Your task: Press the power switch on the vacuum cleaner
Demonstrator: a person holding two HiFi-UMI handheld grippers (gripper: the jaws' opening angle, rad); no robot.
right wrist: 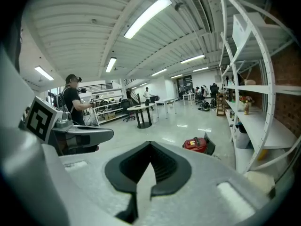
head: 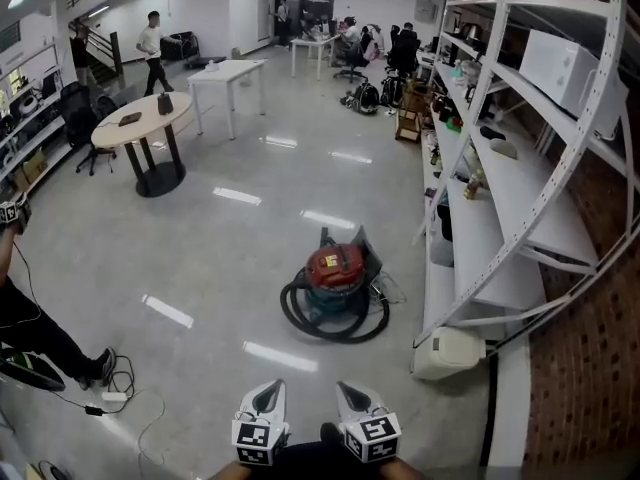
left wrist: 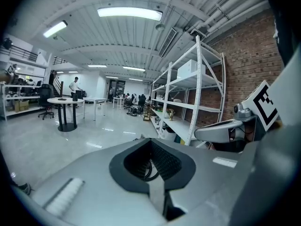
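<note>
Both pairs of jaws closed, empty, left gripper (head: 272, 388) beside right gripper (head: 348, 389), vacuum cleaner (head: 335, 268) well ahead

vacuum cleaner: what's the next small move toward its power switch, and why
Probably step forward with the right gripper leading: the vacuum cleaner sits on the floor well ahead of it and the left gripper, both shut and empty.

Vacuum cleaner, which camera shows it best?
The head view: the whole red vacuum cleaner sits on the floor with its hose coiled round it. The right gripper view shows it small, beyond the jaws. The left gripper view's jaws hide it almost wholly.
</note>
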